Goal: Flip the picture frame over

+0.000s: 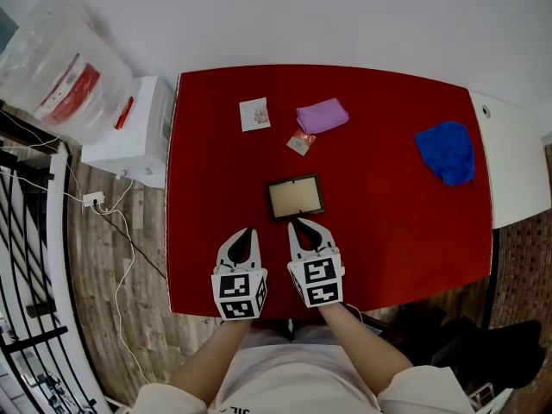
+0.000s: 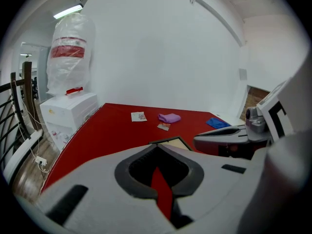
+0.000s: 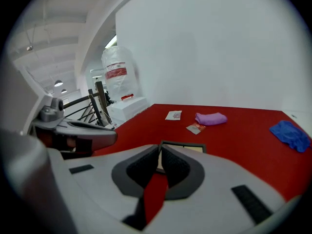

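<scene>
a: any containers here?

b: off the table's left edge stands a closed white box (image 1: 138, 132). a big clear plastic bag (image 1: 60, 72) sits just behind it, stuffed with something pale, and i can't tell what.

a: any writing?

b: the bag carries a red-and-white label (image 1: 76, 89), but its print is too blurred to read. a small red thing (image 1: 125, 113) lies on the box lid. the small card (image 1: 254, 114) and the little packet (image 1: 301, 141) on the red table (image 1: 397, 231) have printing too fine to make out. the cubes on the grippers show only black-and-white square markers.

a: and the picture frame?

b: the picture frame (image 1: 294, 197) lies flat near the middle of the table, a dark border round a pale beige panel facing up. it is just ahead of the right gripper (image 1: 298, 225); i can't tell if the tips touch it.

a: the jaws?

b: the right gripper's jaws are pressed together with nothing between them. the left gripper (image 1: 249, 232) is the same, closed and empty, over bare red cloth beside the frame's near left corner.

a: what else is on the table?

b: a folded purple cloth (image 1: 322, 115) beside the packet, and a crumpled blue cloth (image 1: 447, 152) well apart at the right.
</scene>
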The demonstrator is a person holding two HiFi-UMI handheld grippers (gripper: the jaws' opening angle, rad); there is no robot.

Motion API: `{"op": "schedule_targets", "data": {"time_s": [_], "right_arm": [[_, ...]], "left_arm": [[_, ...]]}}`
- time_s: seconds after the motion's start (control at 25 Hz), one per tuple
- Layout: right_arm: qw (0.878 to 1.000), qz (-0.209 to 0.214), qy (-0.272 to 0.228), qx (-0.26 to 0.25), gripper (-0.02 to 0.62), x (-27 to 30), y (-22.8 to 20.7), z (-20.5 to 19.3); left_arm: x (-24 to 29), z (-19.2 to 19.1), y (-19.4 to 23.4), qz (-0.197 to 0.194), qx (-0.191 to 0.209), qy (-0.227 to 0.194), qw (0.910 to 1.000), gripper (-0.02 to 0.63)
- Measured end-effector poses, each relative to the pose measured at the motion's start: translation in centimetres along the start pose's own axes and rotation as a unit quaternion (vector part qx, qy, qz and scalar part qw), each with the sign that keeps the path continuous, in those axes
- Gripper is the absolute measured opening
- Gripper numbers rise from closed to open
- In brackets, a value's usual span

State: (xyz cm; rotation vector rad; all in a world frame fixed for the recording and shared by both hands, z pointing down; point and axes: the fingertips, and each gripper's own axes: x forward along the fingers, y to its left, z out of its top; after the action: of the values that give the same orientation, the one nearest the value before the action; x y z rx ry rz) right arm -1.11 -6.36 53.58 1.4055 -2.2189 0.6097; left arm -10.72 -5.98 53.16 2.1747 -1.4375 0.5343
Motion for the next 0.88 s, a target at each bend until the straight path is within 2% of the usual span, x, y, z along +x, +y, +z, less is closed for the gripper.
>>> {"op": "schedule_targets", "data": {"time_s": [0.2,0.44,0.6,0.88], "right_arm": [[1.0,-0.005,0.01,0.008,0.011,3.4,0.2,-0.2],[0.999,-0.003,0.05,0.02,0.092,7.4,0.9,-2.1],[0.997,-0.019,0.067,0.025,0.14,9.4,1.2,-2.5],[0.994,-0.045,0.098,0.015,0.144,11.1,1.5,-3.7]], "left_arm": [[1.1,-0.9,1.1,0.003,-0.006,0.007,1.0,0.005],[1.1,-2.7,2.9,0.014,-0.017,0.022,0.9995,0.005],[1.1,-3.6,3.9,0.02,-0.022,0.03,0.9991,0.005],[1.2,-4.3,4.6,0.022,-0.029,0.035,0.9987,0.005]]}}
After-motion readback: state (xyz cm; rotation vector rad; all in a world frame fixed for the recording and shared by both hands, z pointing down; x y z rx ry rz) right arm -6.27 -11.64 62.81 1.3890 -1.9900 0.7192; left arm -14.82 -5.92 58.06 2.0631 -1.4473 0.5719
